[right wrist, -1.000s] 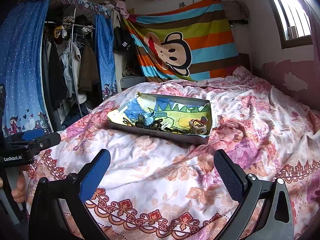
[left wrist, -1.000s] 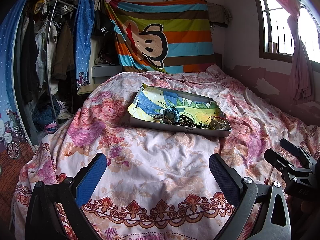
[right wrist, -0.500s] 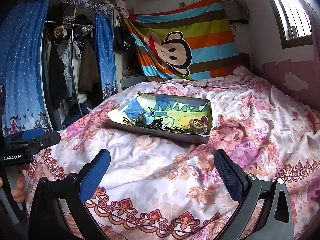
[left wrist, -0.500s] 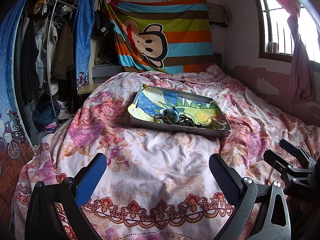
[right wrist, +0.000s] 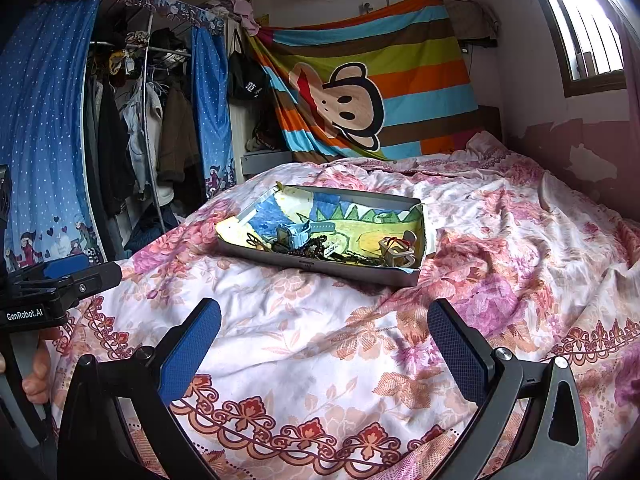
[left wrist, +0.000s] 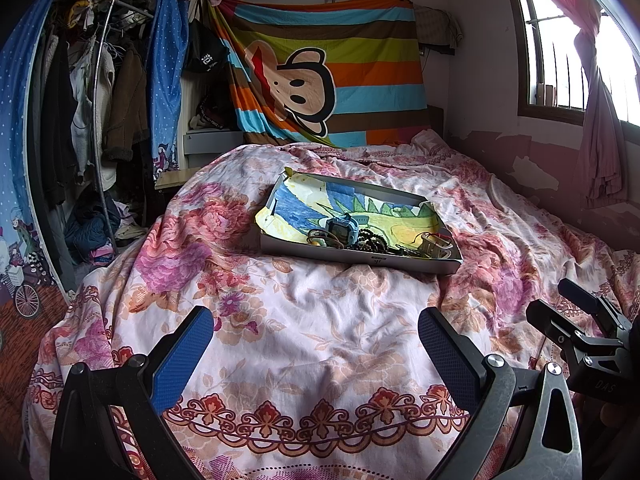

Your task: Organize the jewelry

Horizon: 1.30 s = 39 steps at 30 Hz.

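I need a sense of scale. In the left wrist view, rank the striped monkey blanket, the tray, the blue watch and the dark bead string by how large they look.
1. Striped monkey blanket, though farthest away.
2. Tray.
3. Blue watch and dark bead string: look alike, tangled together, so unranked.

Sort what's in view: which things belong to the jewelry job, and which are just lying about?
Job:
tray
blue watch
dark beads
pale bracelet
left claw, open
right claw, open

Lying about:
bedspread
monkey blanket
hanging clothes
pink curtain
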Each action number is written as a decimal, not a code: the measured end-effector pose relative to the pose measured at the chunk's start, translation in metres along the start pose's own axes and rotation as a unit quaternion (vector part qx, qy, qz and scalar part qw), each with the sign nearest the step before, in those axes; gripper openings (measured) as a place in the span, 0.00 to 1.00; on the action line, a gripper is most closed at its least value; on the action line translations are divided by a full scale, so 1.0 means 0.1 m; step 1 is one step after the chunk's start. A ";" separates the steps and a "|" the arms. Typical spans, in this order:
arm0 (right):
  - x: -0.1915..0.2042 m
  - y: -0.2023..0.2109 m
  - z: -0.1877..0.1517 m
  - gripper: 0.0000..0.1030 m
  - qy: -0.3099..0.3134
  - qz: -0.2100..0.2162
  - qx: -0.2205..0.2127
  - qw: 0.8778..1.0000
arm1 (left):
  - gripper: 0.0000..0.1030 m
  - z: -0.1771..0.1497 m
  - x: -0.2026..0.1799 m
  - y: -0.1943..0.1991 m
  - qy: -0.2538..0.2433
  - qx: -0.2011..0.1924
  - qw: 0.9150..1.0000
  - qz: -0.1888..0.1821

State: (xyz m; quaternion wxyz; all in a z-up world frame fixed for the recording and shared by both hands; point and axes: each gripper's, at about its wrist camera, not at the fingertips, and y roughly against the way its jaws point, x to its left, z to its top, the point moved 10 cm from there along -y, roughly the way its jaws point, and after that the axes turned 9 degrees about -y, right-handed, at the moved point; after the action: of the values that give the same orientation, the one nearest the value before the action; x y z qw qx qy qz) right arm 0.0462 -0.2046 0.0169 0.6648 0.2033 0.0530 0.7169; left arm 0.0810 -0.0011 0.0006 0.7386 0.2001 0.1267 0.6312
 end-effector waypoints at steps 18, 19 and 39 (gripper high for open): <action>0.01 0.00 -0.02 0.99 0.000 0.000 0.001 1.000 | 1.00 0.00 0.00 0.00 -0.001 0.000 1.000 0.000; 0.01 0.00 -0.01 0.99 0.000 0.000 0.001 1.000 | 1.00 0.00 0.00 -0.01 -0.001 0.000 1.000 0.000; 0.01 0.01 0.00 0.99 0.000 0.000 0.002 1.000 | 1.00 0.00 0.03 0.02 0.008 -0.001 1.000 0.012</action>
State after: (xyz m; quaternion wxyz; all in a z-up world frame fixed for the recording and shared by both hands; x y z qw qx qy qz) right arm 0.0452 -0.2037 0.0169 0.6645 0.2040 0.0544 0.7168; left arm 0.0800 0.0022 0.0021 0.7301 0.1959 0.1301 0.6416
